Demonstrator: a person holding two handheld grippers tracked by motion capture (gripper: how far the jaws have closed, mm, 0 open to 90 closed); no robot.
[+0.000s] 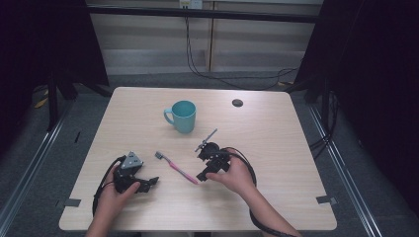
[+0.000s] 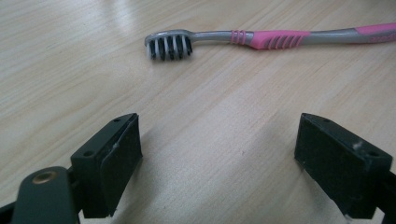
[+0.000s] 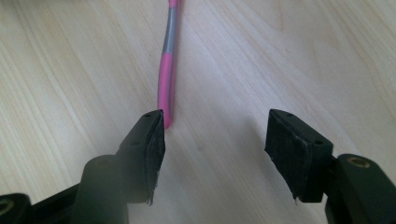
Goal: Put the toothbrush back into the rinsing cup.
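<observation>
Pale wood-grain table [image 1: 276,148], seen from above, with items listed from left to right. At the near left, the person's left hand [image 1: 114,190] rests on the tabletop holding the left gripper [image 1: 148,182], which points toward the centre; in the left gripper view its jaws stand wide apart with only bare wood between them, and the bristled head of the toothbrush [image 2: 243,39] lies beyond them, well clear of both pads. At the centre, the pink-and-grey toothbrush [image 1: 175,168] lies flat on the table, head to the left and handle end to the right. Behind it, farther from the person, a teal mug [image 1: 183,116] stands upright. At the right, the right hand [image 1: 236,174] holds the right gripper [image 1: 201,177]; its jaws are partly open and grip nothing. In the right gripper view the toothbrush's pink handle end [image 3: 167,84] appears to stop just beside one pad, though contact cannot be confirmed.
</observation>
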